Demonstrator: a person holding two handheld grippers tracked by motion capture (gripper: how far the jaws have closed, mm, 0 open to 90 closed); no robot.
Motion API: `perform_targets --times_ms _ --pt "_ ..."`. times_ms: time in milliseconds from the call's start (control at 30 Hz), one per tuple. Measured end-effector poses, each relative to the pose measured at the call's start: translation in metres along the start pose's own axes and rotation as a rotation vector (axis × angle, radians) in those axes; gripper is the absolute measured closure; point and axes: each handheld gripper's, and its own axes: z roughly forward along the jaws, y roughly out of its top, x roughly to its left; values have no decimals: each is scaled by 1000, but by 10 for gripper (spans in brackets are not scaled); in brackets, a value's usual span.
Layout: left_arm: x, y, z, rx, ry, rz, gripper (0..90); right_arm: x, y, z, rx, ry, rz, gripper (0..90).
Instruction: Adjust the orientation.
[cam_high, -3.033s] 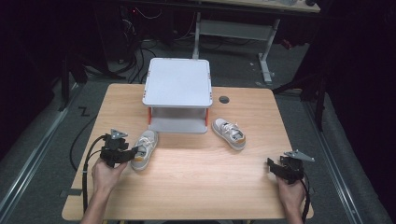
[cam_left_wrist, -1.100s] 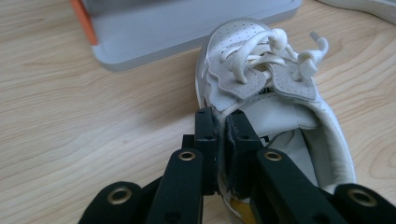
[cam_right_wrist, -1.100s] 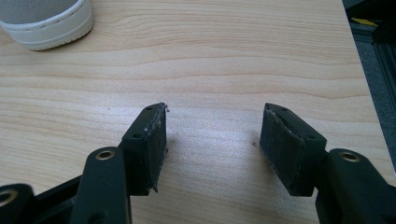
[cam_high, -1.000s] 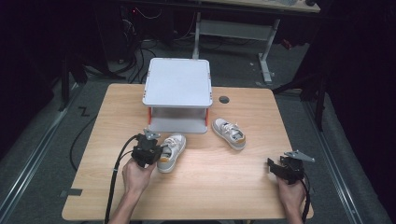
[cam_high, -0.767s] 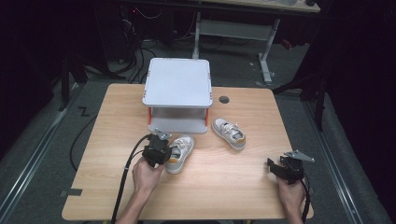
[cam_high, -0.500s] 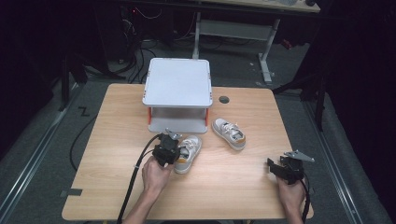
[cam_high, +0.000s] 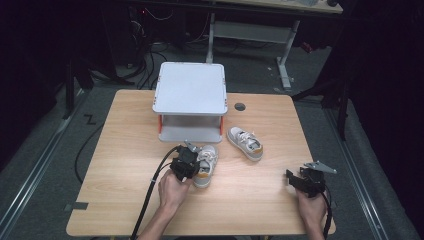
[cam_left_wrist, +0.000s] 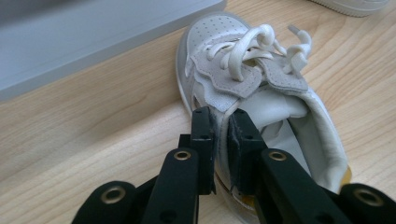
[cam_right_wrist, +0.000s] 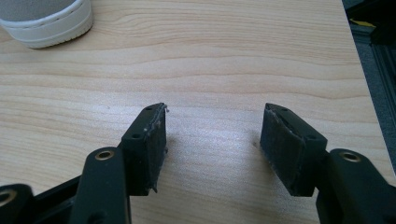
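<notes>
Pinching the side wall of a small white shoe (cam_left_wrist: 243, 79), the left gripper (cam_left_wrist: 219, 123) has one of its jaws outside the collar and one inside the opening; those jaws have just been easing apart a touch, yet the pads are on the leather with the wall between them. That shoe (cam_high: 205, 162) lies on the desk (cam_high: 125, 150) just in front of the grey two-tier stand (cam_high: 190, 95), toe toward the stand, laces loose, tan patch at the heel. Left gripper (cam_high: 186, 165) sits at the shoe's near-left side, hand behind it, cable trailing off the near edge. Stand's flat top is bare; its lower shelf, between orange corner posts, looks bare too as far as the high view lets me tell. Second white shoe (cam_high: 245, 143) lies on the desk to the right of the stand's front corner, angled, apart from the first shoe. Right gripper (cam_high: 302, 181) rests near the desk's near-right corner, well apart from both shoes; jaws spread wide, nothing between them, bare wood under them (cam_right_wrist: 212, 126). A white sole edge (cam_right_wrist: 46, 23) shows at the top-left corner of the right gripper view. Round cable hole (cam_high: 240, 106) in the desk just right of the stand.
</notes>
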Motion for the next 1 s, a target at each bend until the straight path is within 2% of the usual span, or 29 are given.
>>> perform_targets --times_ms 100,167,200,367,433,567,600,633,733,767,833,900,933,1000 --pt "1 -1 0 -4 -17 -18 810 0 0 0 2 0 2 411" --pt "2 -3 0 -11 -52 -42 793 1 0 0 3 -1 5 411" --pt "2 -3 0 -11 -52 -42 786 1 0 0 3 -1 5 411" --pt "6 -5 1 -17 -104 -59 749 1 0 0 4 -7 -2 411" --pt "7 -6 1 -21 -108 -61 730 1 0 0 4 -6 -2 411" --pt "9 -7 1 -33 -131 -76 609 1 0 0 4 -6 -2 410" --pt "9 -6 0 -34 -137 -74 609 1 0 0 4 -6 -2 410" --pt "10 -6 -1 -43 -142 -74 546 2 0 0 4 -7 -5 410" --pt "12 -6 -2 -52 -161 -89 478 1 0 0 3 -6 -4 410" --pt "15 -6 -2 -69 -191 -103 460 2 0 0 3 -7 -5 410" --pt "16 -6 -3 -75 -197 -107 431 2 0 0 3 -7 -5 410" --pt "22 -6 -8 -118 -222 -118 415 1 0 0 3 -7 -7 410" --pt "22 -6 -8 -118 -222 -118 407 2 0 0 3 -7 -6 410" --pt "31 -8 -15 -170 -235 -133 395 2 0 0 5 -8 -4 410"
